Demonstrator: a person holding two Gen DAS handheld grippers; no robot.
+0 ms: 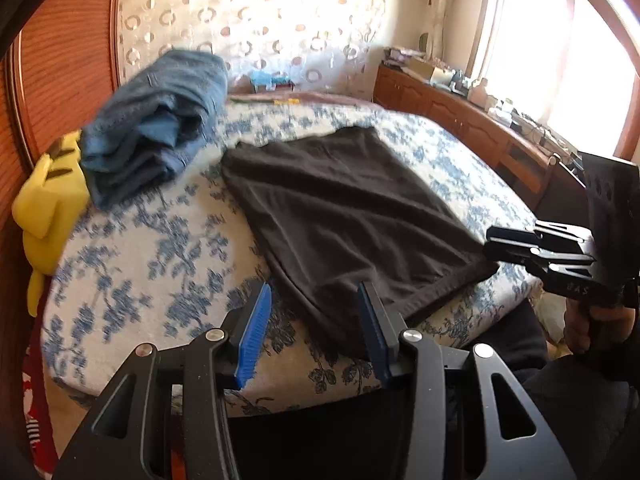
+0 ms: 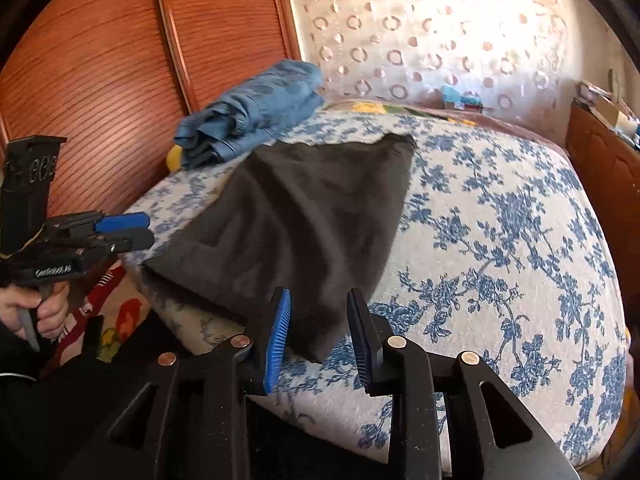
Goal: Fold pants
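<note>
1. I am looking over a bed point(image 2: 500, 220) with a blue-flowered cover. The dark brown pants point(image 1: 344, 216) lie flat on it, already doubled into one long panel.
2. The long axis of the pants runs from the near bed edge, where I stand, away toward the headboard wall. The near end reaches the edge of the bed; the far end stops short of the pillows.
3. My left gripper point(image 1: 316, 332) hovers over the near left corner of the pants, its blue pads spread apart and empty. One pad sits over the flowered cover, the other over the cloth hem.
4. My right gripper point(image 2: 318, 340) hangs above the near right corner of the pants, jaws likewise parted and holding nothing. The corner tip lies between its pads, just below them.
5. Both grippers are about equally near the pants, one at each near corner. I judge the coming move is to pinch those corners and carry the near end away along the long axis.
6. A folded stack of blue jeans point(image 1: 156, 124) sits beyond the far left corner of the pants, apart from them.
</note>
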